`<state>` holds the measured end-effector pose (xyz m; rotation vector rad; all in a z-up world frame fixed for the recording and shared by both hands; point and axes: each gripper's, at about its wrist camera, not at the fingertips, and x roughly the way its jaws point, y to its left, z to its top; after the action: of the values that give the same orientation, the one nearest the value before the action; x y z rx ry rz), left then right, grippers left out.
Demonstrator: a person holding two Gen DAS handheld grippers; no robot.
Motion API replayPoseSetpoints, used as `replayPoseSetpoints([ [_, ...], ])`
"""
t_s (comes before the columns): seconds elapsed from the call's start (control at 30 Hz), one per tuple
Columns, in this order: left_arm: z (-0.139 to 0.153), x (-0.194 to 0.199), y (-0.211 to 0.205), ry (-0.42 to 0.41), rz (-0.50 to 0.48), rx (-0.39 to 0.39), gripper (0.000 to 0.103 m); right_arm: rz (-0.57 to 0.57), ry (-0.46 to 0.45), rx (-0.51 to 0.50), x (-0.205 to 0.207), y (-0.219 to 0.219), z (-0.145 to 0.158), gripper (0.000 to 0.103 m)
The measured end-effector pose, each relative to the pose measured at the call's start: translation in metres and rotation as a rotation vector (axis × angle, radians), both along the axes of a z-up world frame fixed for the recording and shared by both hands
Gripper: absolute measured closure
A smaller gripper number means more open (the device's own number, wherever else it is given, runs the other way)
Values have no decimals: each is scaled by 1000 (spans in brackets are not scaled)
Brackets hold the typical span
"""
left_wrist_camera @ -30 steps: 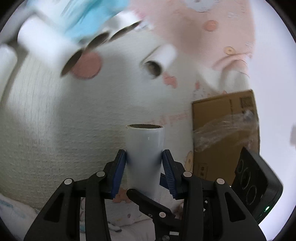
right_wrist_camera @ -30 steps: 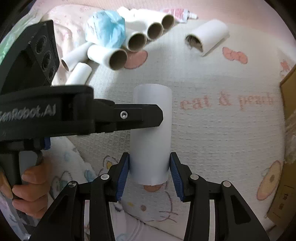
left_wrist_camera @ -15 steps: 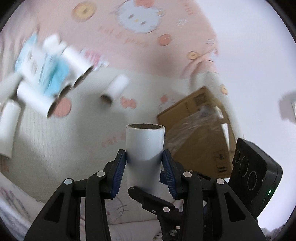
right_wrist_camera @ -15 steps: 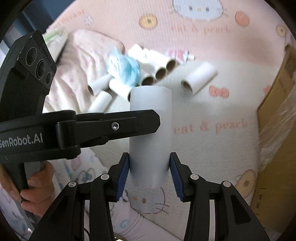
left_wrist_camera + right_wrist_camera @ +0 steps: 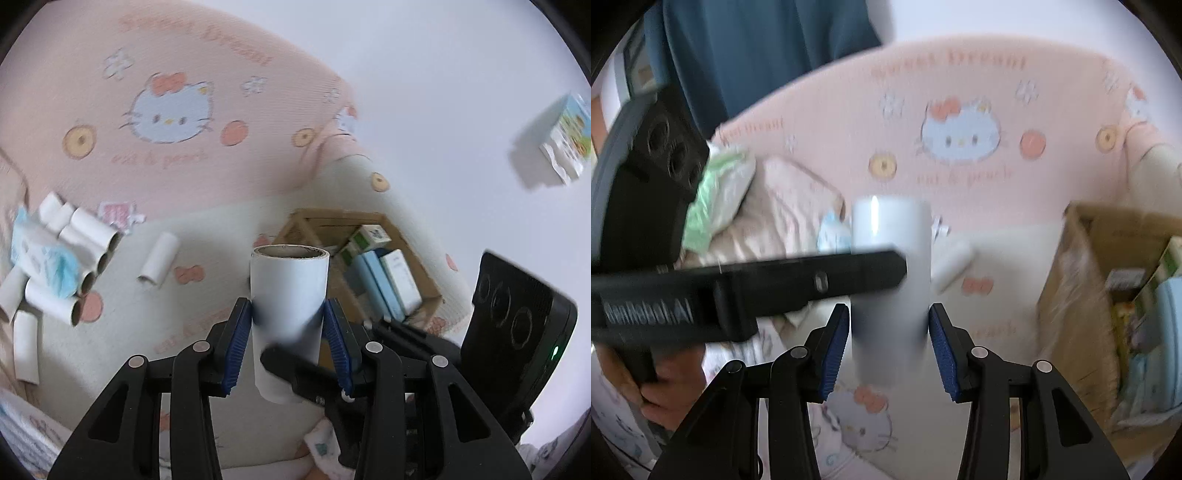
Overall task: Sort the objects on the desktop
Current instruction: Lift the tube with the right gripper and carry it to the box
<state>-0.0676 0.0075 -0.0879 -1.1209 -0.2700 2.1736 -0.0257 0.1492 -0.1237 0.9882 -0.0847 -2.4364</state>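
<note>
A white cardboard tube (image 5: pixel 290 295) stands upright in the air, held by both grippers at once. My left gripper (image 5: pixel 290 325) is shut on its middle. My right gripper (image 5: pixel 889 332) is shut on the same tube (image 5: pixel 892 258) from the other side; the left gripper's finger crosses in front of it. A pile of white tubes (image 5: pixel 74 258) with a blue packet (image 5: pixel 48 258) lies at the left, and one loose tube (image 5: pixel 159 258) lies nearer. An open cardboard box (image 5: pixel 428 280) sits just beyond the held tube, to the right.
The box (image 5: pixel 1071 295) holds several small cartons (image 5: pixel 391 280). A pink Hello Kitty bumper (image 5: pixel 166 110) walls the back of the cream mat (image 5: pixel 147 314). Crumpled bedding and a green packet (image 5: pixel 720 195) lie at the left. A small printed carton (image 5: pixel 565 136) hangs on the white wall.
Both grippers have lifted the tube and tilted upward and to the right. The box's open top and contents have come into view, and the tube pile has dropped to the lower left.
</note>
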Motion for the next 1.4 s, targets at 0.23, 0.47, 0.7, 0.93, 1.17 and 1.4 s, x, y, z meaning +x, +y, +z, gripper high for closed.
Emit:
replayPoseSetpoints([
  [0.23, 15, 0, 37, 31, -45, -18, 58, -37, 52, 24, -3, 30, 21, 61],
  [0.47, 26, -3, 72, 39, -111, -24, 58, -65, 44, 37, 7, 66, 29, 62],
  [0.7, 27, -15, 110, -4, -141, -21, 58, -124, 26, 2, 2, 103, 32, 62],
  [0.93, 18, -43, 144, -152, -206, 27, 58, -202, -19, -28, -5, 145, 30, 62],
  [1.17, 1, -66, 184, -261, -217, -4, 58, -251, -126, -146, -22, 191, 17, 62],
  [1.4, -11, -72, 218, -264, -249, -113, 58, -278, -187, -115, -35, 212, 9, 62],
])
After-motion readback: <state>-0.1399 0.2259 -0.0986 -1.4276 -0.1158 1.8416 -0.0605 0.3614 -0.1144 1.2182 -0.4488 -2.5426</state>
